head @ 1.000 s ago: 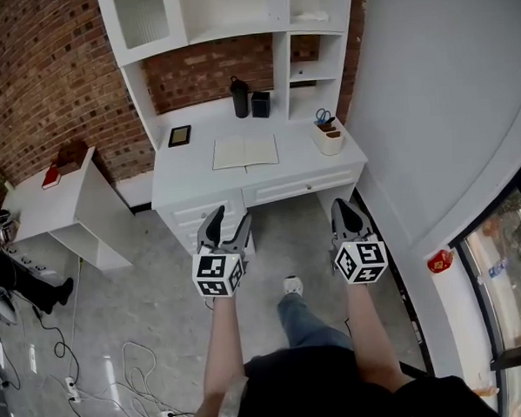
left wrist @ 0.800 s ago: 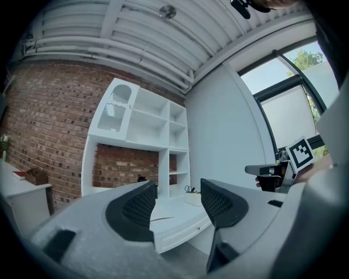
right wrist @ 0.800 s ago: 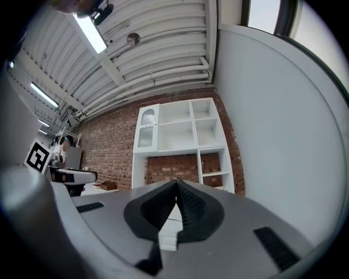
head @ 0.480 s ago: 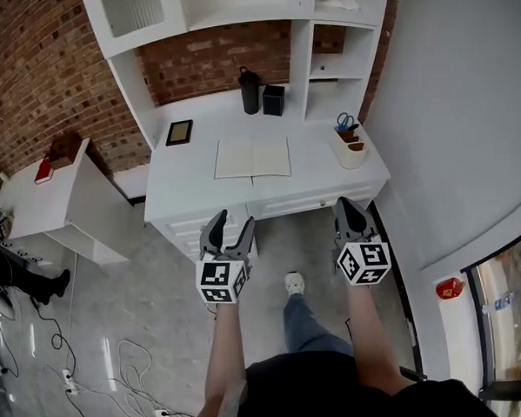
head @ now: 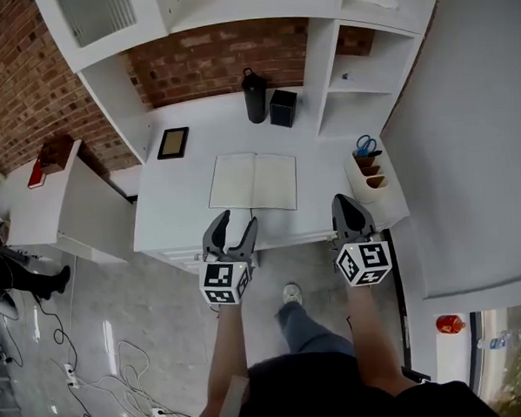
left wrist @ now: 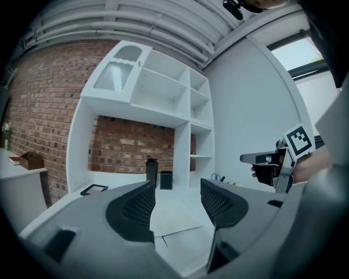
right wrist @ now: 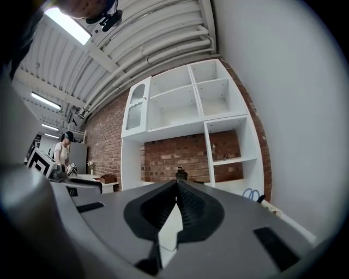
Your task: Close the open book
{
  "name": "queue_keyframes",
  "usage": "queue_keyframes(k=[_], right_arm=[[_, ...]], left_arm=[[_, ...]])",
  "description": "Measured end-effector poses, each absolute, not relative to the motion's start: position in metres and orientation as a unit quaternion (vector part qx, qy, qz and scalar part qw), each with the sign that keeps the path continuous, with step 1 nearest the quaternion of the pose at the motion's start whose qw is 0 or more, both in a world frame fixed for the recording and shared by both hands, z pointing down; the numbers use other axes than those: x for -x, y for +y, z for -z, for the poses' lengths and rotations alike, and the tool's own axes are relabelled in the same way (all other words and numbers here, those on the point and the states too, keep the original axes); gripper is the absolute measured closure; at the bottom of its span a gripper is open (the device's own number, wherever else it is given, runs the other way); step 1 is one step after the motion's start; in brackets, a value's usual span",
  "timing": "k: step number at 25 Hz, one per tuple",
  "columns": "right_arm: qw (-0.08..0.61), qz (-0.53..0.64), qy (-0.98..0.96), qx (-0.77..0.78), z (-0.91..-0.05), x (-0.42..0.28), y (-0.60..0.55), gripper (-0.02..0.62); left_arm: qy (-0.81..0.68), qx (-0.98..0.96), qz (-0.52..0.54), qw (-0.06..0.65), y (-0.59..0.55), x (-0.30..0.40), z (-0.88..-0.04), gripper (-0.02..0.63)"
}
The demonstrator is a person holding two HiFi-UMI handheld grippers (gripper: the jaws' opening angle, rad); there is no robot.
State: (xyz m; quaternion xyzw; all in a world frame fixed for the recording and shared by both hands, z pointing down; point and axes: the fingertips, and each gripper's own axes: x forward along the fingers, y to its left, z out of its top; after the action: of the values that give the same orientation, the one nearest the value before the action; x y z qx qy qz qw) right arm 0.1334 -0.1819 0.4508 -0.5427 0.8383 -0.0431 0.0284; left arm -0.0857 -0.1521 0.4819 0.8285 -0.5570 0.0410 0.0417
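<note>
Book (head: 253,182) lies open on desk (head: 181,194); left claw (head: 230,224) wide, right claw (head: 348,209) pinched together, both empty.

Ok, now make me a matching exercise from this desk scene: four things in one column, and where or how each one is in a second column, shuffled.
Things:
1. open book
2. dark bottle
3. scissors
4. left gripper

Place or state:
A. jaws apart, holding nothing
B. lying flat in the middle of the desk
C. in the holder at the desk's right end
D. standing at the back beside the black box

Pairs: 1-B, 2-D, 3-C, 4-A
</note>
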Motion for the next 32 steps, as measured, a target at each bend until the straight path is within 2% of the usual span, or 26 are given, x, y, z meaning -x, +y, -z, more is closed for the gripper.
queue_keyframes(k=[10, 23, 26, 32], right_arm=[[0.029, 0.075, 0.866, 0.493, -0.465, -0.114, -0.302, 0.596], [0.008, 0.079, 0.867, 0.492, -0.469, -0.101, -0.348, 0.596], [-0.003, 0.078, 0.867, 0.493, -0.472, -0.102, -0.350, 0.596], [-0.012, 0.086, 0.865, 0.494, -0.484, -0.105, -0.346, 0.595]], left_arm=[[-0.585, -0.808, -0.055, 0.050, -0.254, 0.082, -0.497, 0.374], [-0.579, -0.811, -0.058, 0.053, -0.304, 0.090, -0.497, 0.374], [-0.558, -0.824, -0.092, 0.037, -0.312, 0.085, -0.501, 0.374], [-0.462, -0.856, -0.233, -0.015, -0.313, 0.066, -0.535, 0.374]])
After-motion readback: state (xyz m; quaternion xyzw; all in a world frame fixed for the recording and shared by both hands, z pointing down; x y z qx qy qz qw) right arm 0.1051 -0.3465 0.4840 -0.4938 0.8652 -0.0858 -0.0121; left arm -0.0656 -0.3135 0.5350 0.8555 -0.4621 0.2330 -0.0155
